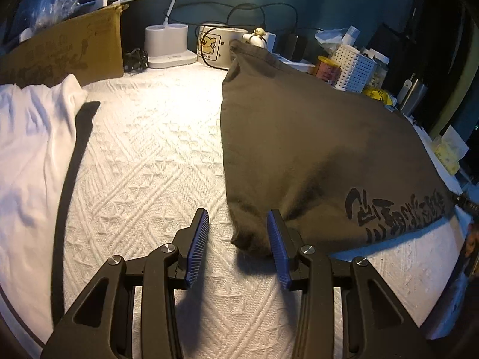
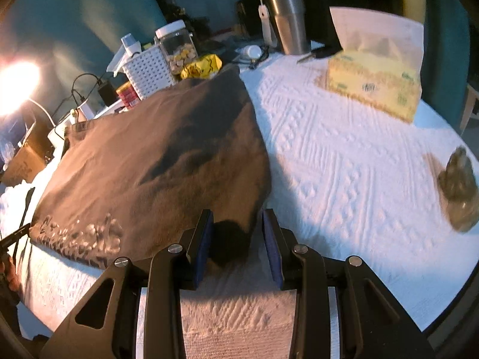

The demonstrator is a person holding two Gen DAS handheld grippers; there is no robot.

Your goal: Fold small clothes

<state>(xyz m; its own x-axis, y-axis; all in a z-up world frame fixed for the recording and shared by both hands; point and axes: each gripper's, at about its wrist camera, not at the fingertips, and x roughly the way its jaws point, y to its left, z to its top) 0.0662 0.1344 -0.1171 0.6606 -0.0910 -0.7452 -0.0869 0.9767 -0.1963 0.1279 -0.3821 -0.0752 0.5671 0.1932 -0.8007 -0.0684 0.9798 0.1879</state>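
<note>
**Two grippers closed in on the near corners of a dark T-shirt**

One dark grey-brown T-shirt (image 1: 314, 137) lay spread on a white textured tablecloth (image 1: 155, 155), its long axis running from the near edge, where a black printed design (image 1: 398, 218) crossed the cloth, away to the far edge beside a white perforated basket (image 1: 353, 68). The left gripper (image 1: 238, 239) stood over the shirt's near left corner, jaws parted, the corner lying between the two blue pads (image 1: 199, 248) without being pinched. The right gripper (image 2: 238, 239) stood likewise over the near right corner, jaws parted and clasping nothing. Left of the shirt lay one white garment (image 1: 33, 155) with a dark trim. Right of the shirt sat one yellow tissue box (image 2: 374, 83); beyond its far edge stood one steel tumbler (image 2: 287, 21) and one clear jar (image 2: 178, 48).
</note>
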